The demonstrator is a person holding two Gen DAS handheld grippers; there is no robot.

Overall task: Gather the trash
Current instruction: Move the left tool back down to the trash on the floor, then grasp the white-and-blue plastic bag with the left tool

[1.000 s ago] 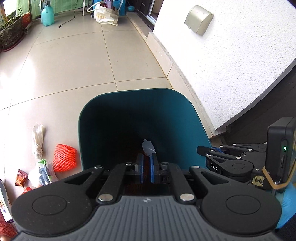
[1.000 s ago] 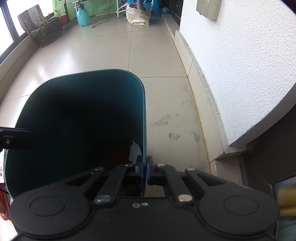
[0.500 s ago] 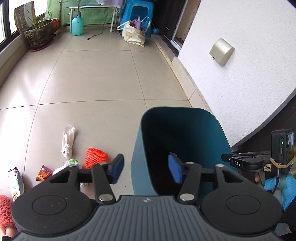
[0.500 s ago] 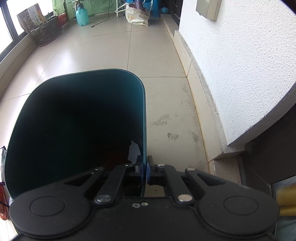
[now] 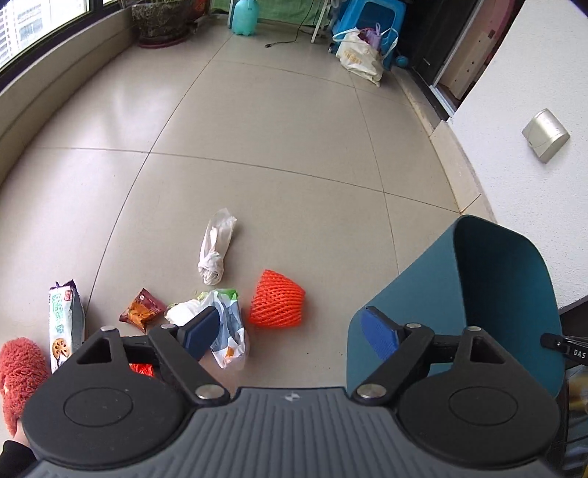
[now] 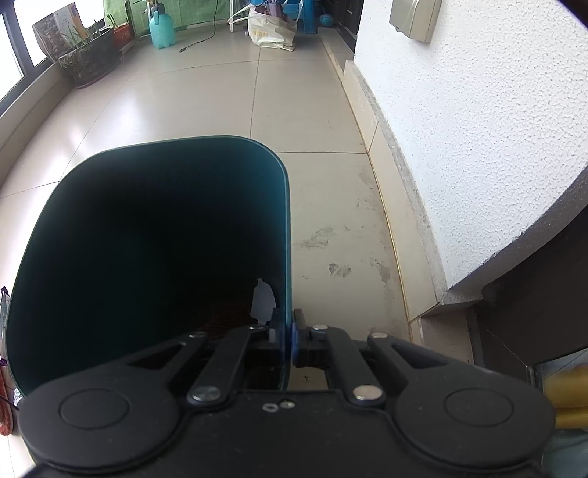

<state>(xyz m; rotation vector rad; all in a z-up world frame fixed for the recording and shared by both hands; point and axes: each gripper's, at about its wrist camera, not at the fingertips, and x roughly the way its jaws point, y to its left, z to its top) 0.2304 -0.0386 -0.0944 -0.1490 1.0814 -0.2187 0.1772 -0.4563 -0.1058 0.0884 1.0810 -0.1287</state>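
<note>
**Left tongs opening over the litter, right tongs clamped on the bin's rim**

Left wrist view: the left gripper (image 5: 292, 332) hangs over a tiled floor (image 5: 275, 147) with its jaws spreading wider and nothing between them but bare tile. Just past the fingertips lies a scatter of trash. An orange foam net (image 5: 277, 304) sits nearest the middle. To its left is a crumpled white and green plastic bag (image 5: 224, 327), partly behind the left finger. Beyond these lies a knotted white bag (image 5: 217, 246). Further left are a small brown snack packet (image 5: 142, 310) and a long biscuit wrapper (image 5: 64, 325). At the far left edge is a fuzzy red slipper (image 5: 18, 378). The teal bin (image 5: 499, 294) stands at the right, near the white wall (image 5: 533, 66), well apart from the litter. Far off are a cream tote bag (image 5: 358, 60) and a turquoise spray bottle (image 5: 244, 16).

Right wrist view: the right gripper (image 6: 288, 334) is clenched on the near right wall of the bin (image 6: 165, 228), one pad inside and one outside the rim. The inside of the bin is dark; a pale scrap (image 6: 262, 303) shows low down near the gripper, and what else lies there cannot be made out. The floor (image 6: 323, 184) to the right of the bin is smudged, running along the foot of the wall (image 6: 477, 110).
</note>
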